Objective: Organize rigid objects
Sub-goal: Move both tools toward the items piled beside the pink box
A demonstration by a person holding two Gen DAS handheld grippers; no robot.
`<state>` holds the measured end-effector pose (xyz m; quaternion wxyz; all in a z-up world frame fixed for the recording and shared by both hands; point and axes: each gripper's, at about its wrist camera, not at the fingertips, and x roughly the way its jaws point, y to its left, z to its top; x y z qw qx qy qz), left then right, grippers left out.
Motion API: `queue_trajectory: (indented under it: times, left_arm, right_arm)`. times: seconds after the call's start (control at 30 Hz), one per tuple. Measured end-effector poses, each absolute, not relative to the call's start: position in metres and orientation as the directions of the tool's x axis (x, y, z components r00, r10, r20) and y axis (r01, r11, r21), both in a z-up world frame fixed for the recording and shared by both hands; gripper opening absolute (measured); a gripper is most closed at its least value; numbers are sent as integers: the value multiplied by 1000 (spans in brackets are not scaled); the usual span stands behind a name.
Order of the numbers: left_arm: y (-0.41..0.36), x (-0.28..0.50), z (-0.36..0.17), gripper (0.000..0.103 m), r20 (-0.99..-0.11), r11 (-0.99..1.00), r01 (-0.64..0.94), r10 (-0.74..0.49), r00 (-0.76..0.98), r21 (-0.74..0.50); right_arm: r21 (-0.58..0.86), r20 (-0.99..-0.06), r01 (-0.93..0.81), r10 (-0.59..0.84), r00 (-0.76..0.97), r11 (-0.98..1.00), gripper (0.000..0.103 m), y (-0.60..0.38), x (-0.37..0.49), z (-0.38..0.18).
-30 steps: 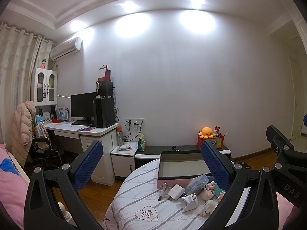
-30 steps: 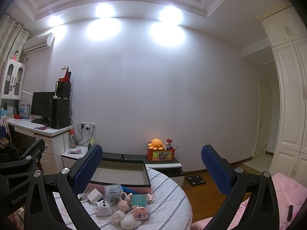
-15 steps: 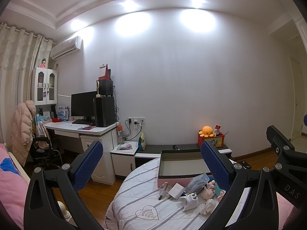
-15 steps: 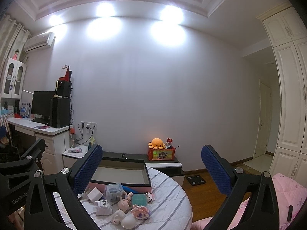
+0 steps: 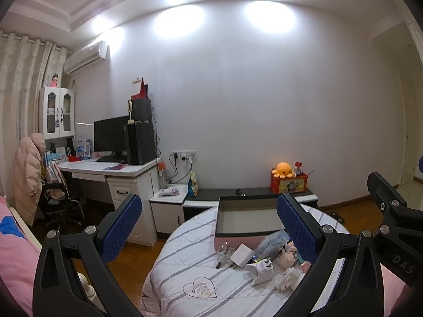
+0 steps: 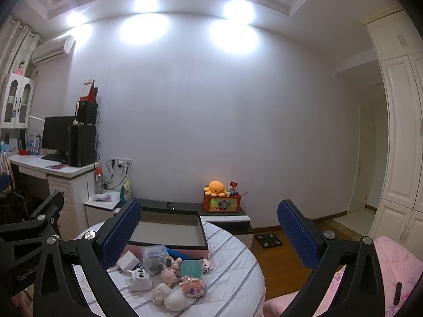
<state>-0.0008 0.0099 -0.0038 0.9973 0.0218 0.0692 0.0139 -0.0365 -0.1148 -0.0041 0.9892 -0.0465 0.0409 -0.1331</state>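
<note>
Black right tool (image 5: 391,227) marked "DAS"; left tool (image 6: 29,240) "GenRob".

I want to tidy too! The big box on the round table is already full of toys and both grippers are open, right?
Not quite. The box is empty; the toys lie on the table in front of it, as the right wrist view shows. Both grippers, left and right, are open.

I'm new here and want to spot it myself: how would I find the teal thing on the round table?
Find the round table with the striped cloth, then the open box on it. Among the clutter before the box lies the teal case, the only flat, blue-green piece beside pale pink and white toys.
</note>
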Motion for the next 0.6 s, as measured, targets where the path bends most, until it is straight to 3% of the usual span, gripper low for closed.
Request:
queue_trajectory:
  times: [0.6]
  left_arm:
    - [-16,74,-70,103,-415,993,69,-23,910,97]
  right_arm:
    - [-150,-372,262,-300,878,953,103,-140,37,-75]
